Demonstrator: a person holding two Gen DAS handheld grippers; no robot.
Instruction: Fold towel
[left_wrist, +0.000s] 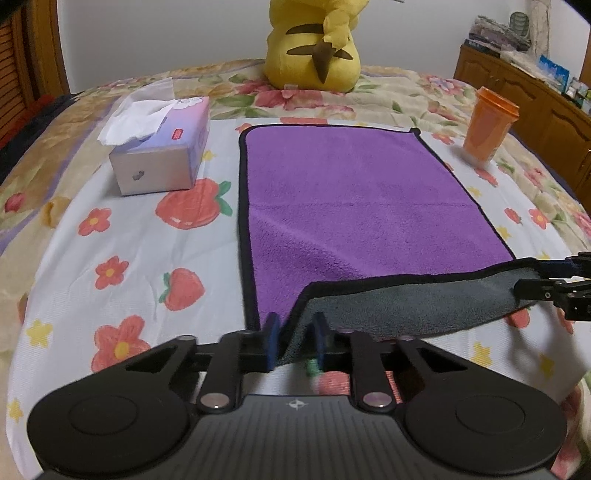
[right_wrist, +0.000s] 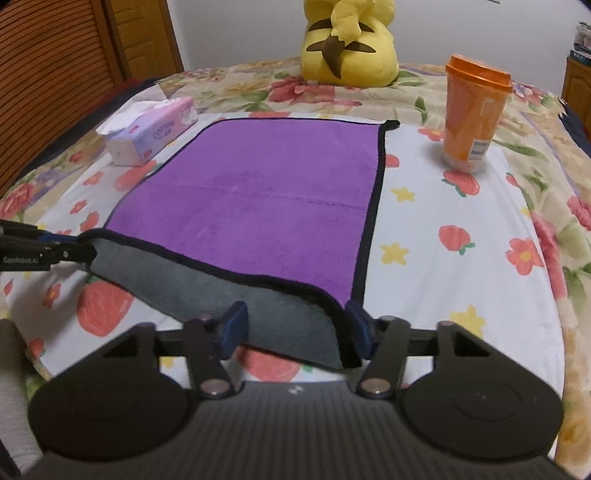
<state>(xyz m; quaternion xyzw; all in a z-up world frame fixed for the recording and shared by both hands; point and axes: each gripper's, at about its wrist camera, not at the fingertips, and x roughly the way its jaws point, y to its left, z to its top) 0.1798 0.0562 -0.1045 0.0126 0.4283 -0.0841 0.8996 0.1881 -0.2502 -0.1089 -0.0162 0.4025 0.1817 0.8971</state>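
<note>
A purple towel (left_wrist: 340, 192) with a black hem and grey underside lies flat on the bed; it also shows in the right wrist view (right_wrist: 266, 206). Its near edge is lifted off the bed and turned over, grey side up. My left gripper (left_wrist: 295, 343) is shut on the towel's near left corner. My right gripper (right_wrist: 295, 328) holds the near right corner between its fingers, which stand fairly wide apart around the bunched cloth. Each gripper shows in the other's view, the right one (left_wrist: 554, 280) and the left one (right_wrist: 55, 247), both at the towel's raised edge.
A tissue box (left_wrist: 162, 151) stands left of the towel. An orange lidded cup (right_wrist: 472, 118) stands to the right. A yellow plush toy (left_wrist: 314, 44) sits at the back. The bed has a flower and strawberry sheet (left_wrist: 110, 258). A wooden cabinet (left_wrist: 535, 99) is at far right.
</note>
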